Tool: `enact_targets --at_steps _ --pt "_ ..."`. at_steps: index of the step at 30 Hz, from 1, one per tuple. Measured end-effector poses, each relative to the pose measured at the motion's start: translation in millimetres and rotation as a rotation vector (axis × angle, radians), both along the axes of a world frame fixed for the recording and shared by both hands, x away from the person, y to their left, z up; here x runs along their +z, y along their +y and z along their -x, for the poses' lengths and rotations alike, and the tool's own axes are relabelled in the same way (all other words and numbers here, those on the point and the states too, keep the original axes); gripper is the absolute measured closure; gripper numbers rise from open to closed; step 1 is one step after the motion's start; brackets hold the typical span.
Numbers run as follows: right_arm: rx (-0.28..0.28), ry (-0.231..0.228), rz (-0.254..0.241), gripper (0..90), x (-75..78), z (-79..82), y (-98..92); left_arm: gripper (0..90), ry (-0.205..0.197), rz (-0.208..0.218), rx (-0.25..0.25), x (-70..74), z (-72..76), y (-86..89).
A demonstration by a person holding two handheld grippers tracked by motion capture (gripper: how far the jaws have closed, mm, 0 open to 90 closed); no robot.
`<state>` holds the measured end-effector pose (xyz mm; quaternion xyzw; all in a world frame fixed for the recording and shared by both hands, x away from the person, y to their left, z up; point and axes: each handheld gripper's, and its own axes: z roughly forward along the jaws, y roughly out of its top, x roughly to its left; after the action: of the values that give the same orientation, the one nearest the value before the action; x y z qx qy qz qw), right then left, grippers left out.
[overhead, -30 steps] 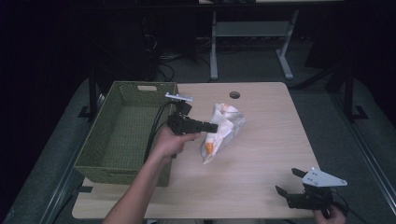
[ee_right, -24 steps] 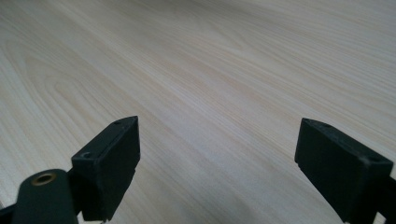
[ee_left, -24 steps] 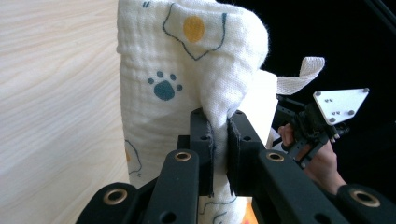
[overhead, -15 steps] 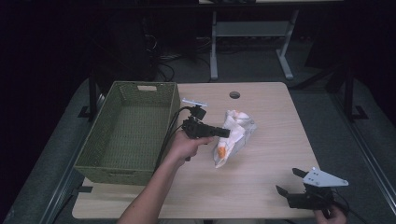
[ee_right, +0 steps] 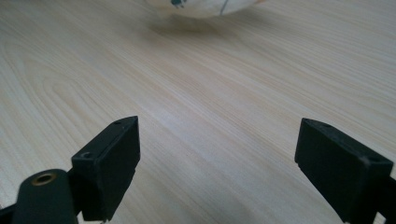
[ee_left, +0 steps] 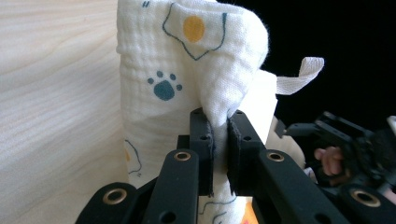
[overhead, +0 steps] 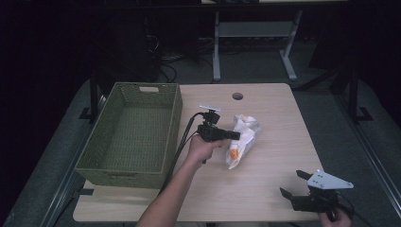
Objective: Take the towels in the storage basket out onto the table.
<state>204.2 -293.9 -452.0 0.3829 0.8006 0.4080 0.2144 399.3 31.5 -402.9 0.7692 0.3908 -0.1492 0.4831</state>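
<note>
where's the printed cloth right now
In the high view the printed cloth is near the middle of the table, just right of the green basket, pinched in the left gripper jaws.

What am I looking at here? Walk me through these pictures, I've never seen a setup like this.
There is no robot: a person holds a hand tool with two black jaws in each hand, called a gripper. The high view looks down from above on a wooden table. The other two pictures come from small cameras riding on each gripper, looking along its jaws.

On the table stand a green woven basket, with nothing to be seen inside, and beside it a white cloth printed with paw and egg shapes.

The left gripper is shut on a fold of the cloth; from above you see it at the middle of the table. The right gripper rests at the near right corner with its jaws wide apart and nothing between them, just bare wood ahead.
</note>
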Motion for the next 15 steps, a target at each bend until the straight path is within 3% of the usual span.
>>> enact_targets --at_steps 3,12,15 --pt "0.004 0.000 0.000 13.9 0.0 -0.4 0.4 82.2 0.002 -0.001 0.063 -8.6 -3.6 -2.4" --pt "0.005 -0.002 -0.006 13.9 0.2 -0.9 0.6 81.8 0.031 -0.009 0.105 -28.8 -13.5 -12.1" --pt "0.007 -0.003 -0.007 13.8 0.3 -0.7 0.5 81.5 0.040 -0.031 0.111 -37.1 -15.0 -17.7"
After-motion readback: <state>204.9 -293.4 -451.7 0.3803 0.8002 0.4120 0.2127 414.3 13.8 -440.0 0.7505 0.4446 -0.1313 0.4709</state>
